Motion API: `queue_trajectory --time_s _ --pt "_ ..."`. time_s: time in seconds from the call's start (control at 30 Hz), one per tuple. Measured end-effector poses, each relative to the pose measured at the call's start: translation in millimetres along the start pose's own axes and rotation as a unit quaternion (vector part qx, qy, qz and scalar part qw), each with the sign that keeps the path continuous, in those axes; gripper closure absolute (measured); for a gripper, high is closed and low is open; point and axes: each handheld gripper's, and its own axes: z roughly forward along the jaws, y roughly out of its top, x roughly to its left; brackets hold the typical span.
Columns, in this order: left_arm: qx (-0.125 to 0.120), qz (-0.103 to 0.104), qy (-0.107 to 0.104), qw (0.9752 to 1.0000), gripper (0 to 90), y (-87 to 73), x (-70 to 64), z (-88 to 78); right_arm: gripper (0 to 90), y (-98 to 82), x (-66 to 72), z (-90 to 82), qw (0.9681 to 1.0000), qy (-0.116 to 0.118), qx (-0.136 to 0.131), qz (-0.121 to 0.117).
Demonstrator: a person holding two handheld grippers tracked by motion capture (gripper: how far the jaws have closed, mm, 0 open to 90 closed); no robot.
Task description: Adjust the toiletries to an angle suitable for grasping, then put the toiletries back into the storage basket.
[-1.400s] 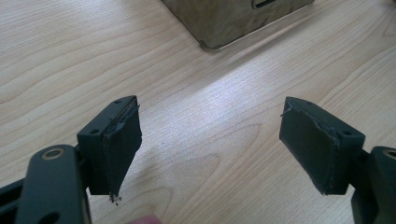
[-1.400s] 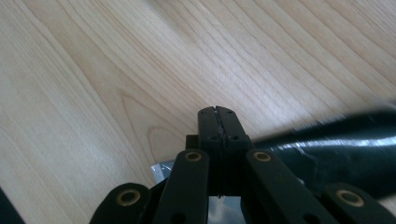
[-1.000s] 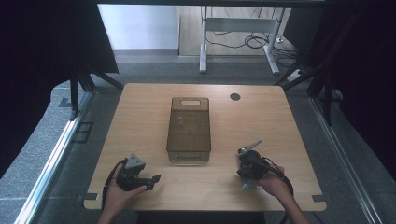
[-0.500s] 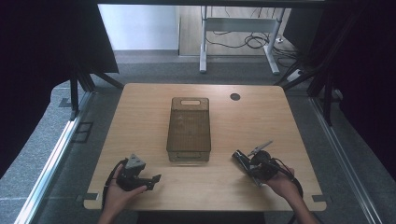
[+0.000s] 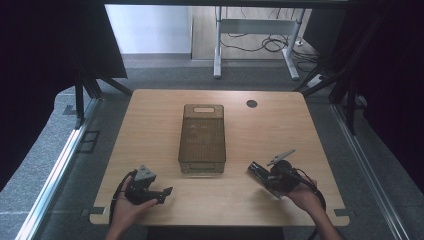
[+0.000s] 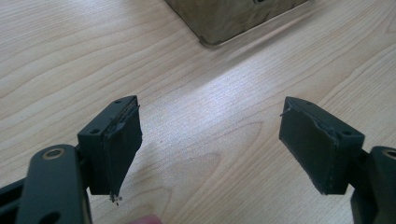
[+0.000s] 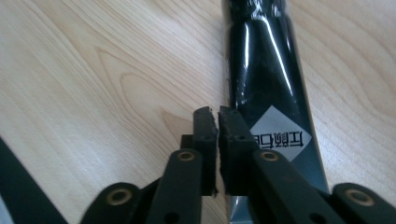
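A brown see-through lidded box (image 5: pixel 202 140) lies lengthwise in the middle of the wooden table (image 5: pixel 150 125). My left gripper (image 5: pixel 167 191) rests near the front left edge in a hand, its jaws open wide over bare wood (image 6: pixel 210 140) with nothing between them. My right gripper (image 5: pixel 257 171) sits at the front right and points toward the box. In the right gripper view its jaws (image 7: pixel 217 113) stand almost together and have just been opening by a sliver, with nothing between them. A glossy black packet (image 7: pixel 266 79) with a white diamond label lies on the wood just beside the right-hand jaw.
A corner of the brown box (image 6: pixel 233 18) shows ahead of the left jaws. A dark round hole (image 5: pixel 251 104) sits in the table's far right part. Black curtains flank the table, and a desk frame (image 5: pixel 255 30) with cables stands beyond it.
The right hand has shifted to the right and swung its gripper round from pointing away to pointing left toward the box. The left hand has kept still.
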Motion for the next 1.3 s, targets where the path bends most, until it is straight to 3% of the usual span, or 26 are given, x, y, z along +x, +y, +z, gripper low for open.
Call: queue_trajectory --time_s 0.07,0.13,0.23,0.4,0.63,0.73,1.3 --pt "0.000 0.000 0.000 1.0000 21.3 0.1 -0.8 -0.1 74.4 1.9 0.7 -4.4 0.9999 -0.002 -0.010 -0.003" --pt "-0.001 0.001 -0.001 1.0000 21.3 0.4 -1.5 -0.3 66.3 4.0 1.6 -8.9 0.9995 -0.023 -0.022 -0.006" --pt "-0.002 0.001 -0.002 1.0000 21.3 0.8 -1.6 -0.5 56.4 6.9 0.3 -14.1 0.9988 -0.036 -0.033 -0.009" --pt "0.005 0.001 -0.006 1.0000 21.2 -0.3 -1.9 2.5 46.1 12.5 -5.6 -15.7 0.9989 -0.036 -0.028 -0.005" --pt "-0.002 -0.001 -0.002 1.0000 21.1 -0.1 1.2 -2.1 40.3 25.2 -10.7 -13.0 0.9983 -0.055 -0.017 -0.004" --pt "-0.003 -0.002 -0.002 1.0000 21.0 -0.2 2.1 -3.2 35.3 30.5 -9.7 -10.9 0.9972 -0.073 -0.015 -0.003" --pt "-0.001 0.000 -0.005 1.0000 21.0 -0.1 0.5 -2.3 28.7 35.2 -11.9 14.4 0.9964 -0.079 0.031 -0.007"
